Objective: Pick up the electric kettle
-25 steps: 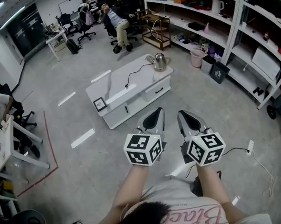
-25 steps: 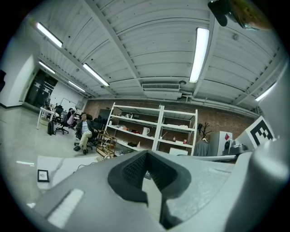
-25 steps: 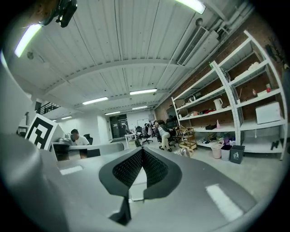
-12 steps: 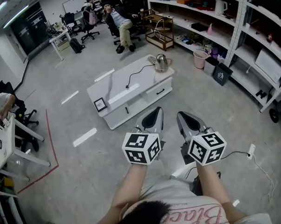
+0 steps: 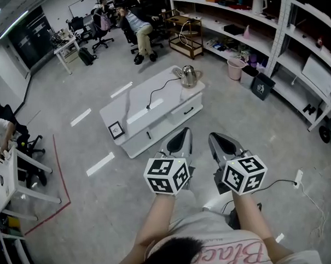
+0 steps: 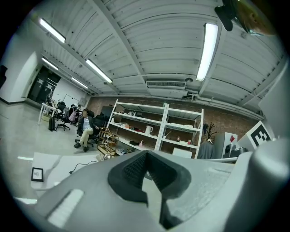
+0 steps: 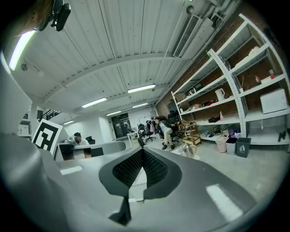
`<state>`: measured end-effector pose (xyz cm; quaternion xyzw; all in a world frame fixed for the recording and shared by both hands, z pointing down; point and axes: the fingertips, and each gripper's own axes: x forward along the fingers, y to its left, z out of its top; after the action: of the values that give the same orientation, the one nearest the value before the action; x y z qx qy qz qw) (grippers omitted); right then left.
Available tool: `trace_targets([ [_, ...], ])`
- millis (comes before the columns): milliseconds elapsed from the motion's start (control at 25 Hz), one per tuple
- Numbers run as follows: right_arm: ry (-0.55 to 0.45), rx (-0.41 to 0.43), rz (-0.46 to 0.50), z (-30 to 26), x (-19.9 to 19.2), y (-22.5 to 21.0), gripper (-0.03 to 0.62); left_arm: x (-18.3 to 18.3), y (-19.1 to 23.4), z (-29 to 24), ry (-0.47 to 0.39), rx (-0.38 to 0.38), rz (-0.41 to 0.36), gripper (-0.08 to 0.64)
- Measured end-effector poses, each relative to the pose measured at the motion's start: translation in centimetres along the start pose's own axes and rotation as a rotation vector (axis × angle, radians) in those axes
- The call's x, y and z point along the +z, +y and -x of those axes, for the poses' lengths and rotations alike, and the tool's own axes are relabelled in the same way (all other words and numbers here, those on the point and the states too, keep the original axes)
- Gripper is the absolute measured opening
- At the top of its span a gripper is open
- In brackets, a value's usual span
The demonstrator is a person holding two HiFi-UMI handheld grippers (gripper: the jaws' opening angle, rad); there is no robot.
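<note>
Head view: electric kettle (image 5: 188, 75) stands upright at the right end of the white low surface (image 5: 132, 105), upper centre of frame. Black cord (image 5: 162, 86) runs from near it across the top. Left gripper (image 5: 182, 135) and right gripper (image 5: 215, 138) sit side by side at lower centre, over the floor (image 5: 103, 202), well apart from the kettle. Left gripper view: fingers (image 6: 132, 170) pressed together, nothing between. Right gripper view: fingers (image 7: 128, 167) likewise closed, empty; kettle visible centre right.
</note>
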<state>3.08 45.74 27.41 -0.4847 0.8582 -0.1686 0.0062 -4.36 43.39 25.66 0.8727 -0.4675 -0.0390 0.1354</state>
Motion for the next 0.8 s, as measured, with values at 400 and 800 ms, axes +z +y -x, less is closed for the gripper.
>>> trace_targets([
  [400,0.001,-0.028,-0.002,-7.1,2.9,-4.7,0.023,1.6,4.7,-8.1,0.036,-0.027,0.026,0.008],
  [800,0.029,-0.082,-0.017,-15.5,5.5,-9.3,0.023,3.3,10.0,-16.5,0.096,-0.052,-0.016,0.000],
])
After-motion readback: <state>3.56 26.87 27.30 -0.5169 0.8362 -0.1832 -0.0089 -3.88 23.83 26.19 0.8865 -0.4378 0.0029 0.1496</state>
